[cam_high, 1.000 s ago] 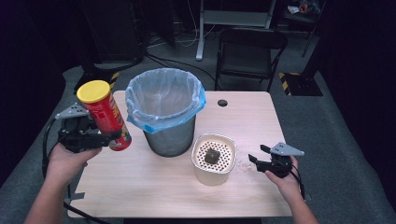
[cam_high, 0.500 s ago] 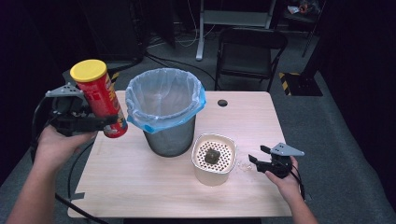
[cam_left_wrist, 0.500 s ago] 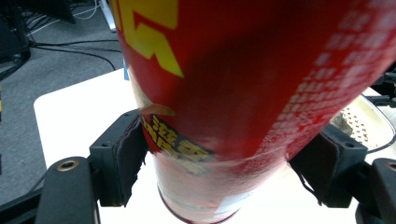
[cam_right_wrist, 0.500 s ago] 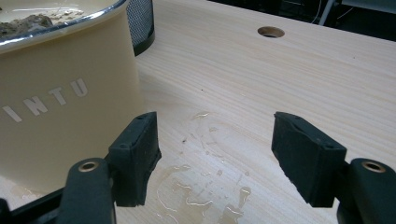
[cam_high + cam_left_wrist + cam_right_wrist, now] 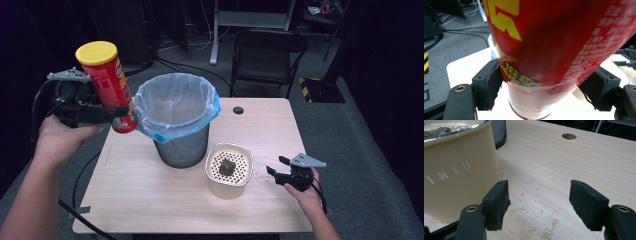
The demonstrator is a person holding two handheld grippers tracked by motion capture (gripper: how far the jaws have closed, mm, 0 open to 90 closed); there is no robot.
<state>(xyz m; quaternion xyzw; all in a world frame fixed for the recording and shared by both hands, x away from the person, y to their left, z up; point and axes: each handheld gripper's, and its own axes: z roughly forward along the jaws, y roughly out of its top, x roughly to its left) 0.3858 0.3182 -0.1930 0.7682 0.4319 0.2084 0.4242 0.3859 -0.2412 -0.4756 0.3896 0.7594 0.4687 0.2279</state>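
My left claw [image 5: 120, 112] pinches the red can [image 5: 106, 82], lifted since a second ago, now off the table's left edge beside the bin [image 5: 177, 125] rim: ready to tip. My right claw [image 5: 276, 172] rests spread, empty, near the right edge.

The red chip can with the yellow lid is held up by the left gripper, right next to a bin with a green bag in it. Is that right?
Almost. The bag is not green: the high view shows a pale blue plastic bag lining the grey metal bin. The rest holds: the left gripper holds the red cylindrical chip can with the yellow lid up beside the bin, its fingers clamped on the can's lower part.
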